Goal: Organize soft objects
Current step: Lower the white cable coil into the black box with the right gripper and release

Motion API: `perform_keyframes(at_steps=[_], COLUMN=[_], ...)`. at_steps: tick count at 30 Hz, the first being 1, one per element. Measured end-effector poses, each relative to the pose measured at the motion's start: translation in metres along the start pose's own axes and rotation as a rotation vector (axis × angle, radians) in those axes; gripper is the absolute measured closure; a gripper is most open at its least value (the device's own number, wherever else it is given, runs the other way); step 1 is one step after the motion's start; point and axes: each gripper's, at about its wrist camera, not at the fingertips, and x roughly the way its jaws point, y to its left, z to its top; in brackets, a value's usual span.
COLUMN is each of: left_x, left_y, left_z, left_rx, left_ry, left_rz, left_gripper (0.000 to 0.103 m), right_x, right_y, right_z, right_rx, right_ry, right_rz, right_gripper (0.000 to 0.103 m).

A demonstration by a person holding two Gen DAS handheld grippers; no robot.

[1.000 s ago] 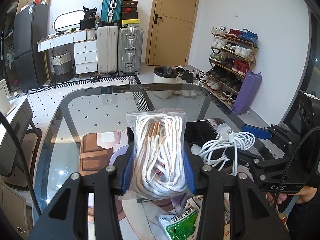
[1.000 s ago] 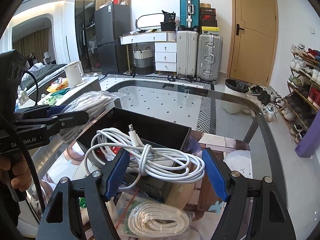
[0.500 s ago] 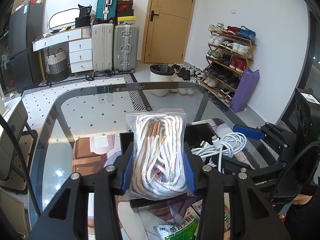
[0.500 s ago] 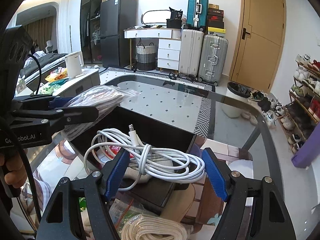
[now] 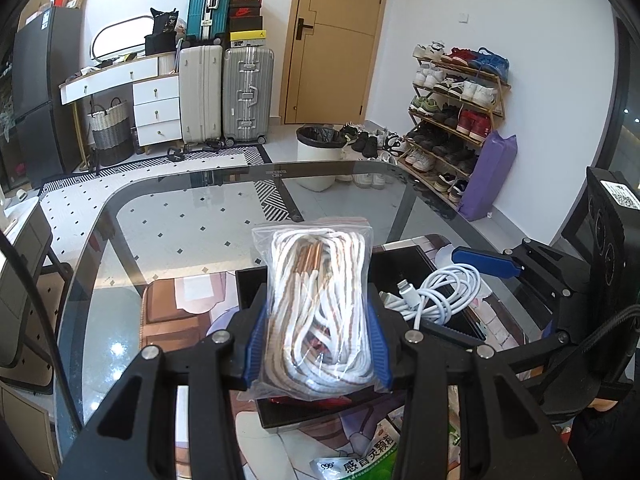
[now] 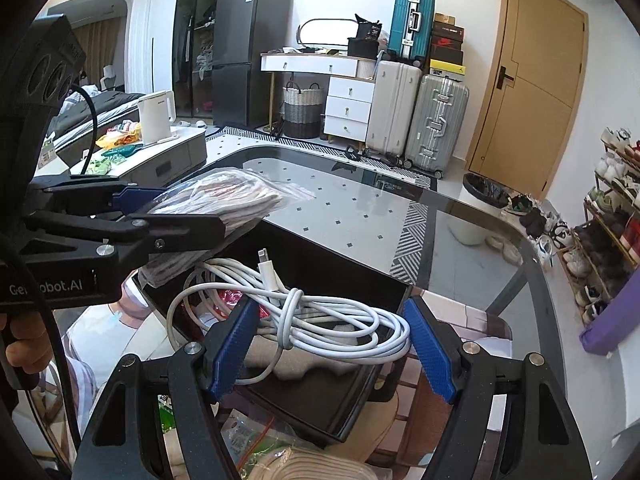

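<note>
My left gripper (image 5: 318,344) is shut on a clear zip bag of white rope (image 5: 318,312) and holds it above the black box (image 5: 404,264). The bag also shows in the right wrist view (image 6: 224,200), clamped in the left gripper (image 6: 180,216). My right gripper (image 6: 330,340) holds a coiled white charging cable (image 6: 320,316) between its blue pads (image 6: 232,350) over the open black box (image 6: 320,396). The cable and right gripper also show in the left wrist view (image 5: 444,292).
The glass table (image 5: 180,232) carries a printed mat (image 5: 168,308), a green medicine packet (image 5: 360,464) and another bagged rope (image 6: 316,464) near the front. A shoe rack (image 5: 456,120), bin (image 5: 320,148) and suitcases (image 5: 224,92) stand beyond.
Both grippers have risen slightly and shifted toward the black box with their loads. The cable now hangs further over the box.
</note>
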Motion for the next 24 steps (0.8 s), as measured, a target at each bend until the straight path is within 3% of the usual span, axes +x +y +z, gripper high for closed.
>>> perform_keyframes(at_steps=[5, 8, 24], left_x=[0.004, 0.007, 0.012], left_y=[0.0, -0.001, -0.01], left_z=[-0.001, -0.003, -0.008], left_rx=[0.005, 0.015, 0.076], left_ry=[0.012, 0.022, 0.056], left_rz=[-0.004, -0.009, -0.03], left_gripper=[0.061, 0.061, 0.061], right_x=[0.006, 0.014, 0.018], right_y=[0.002, 0.004, -0.01], right_z=[0.0, -0.005, -0.012], right_rx=[-0.007, -0.031, -0.08], right_ry=[0.013, 0.048, 0.08], right_rz=[0.006, 0.024, 0.082], right_gripper=[0.027, 0.034, 0.035])
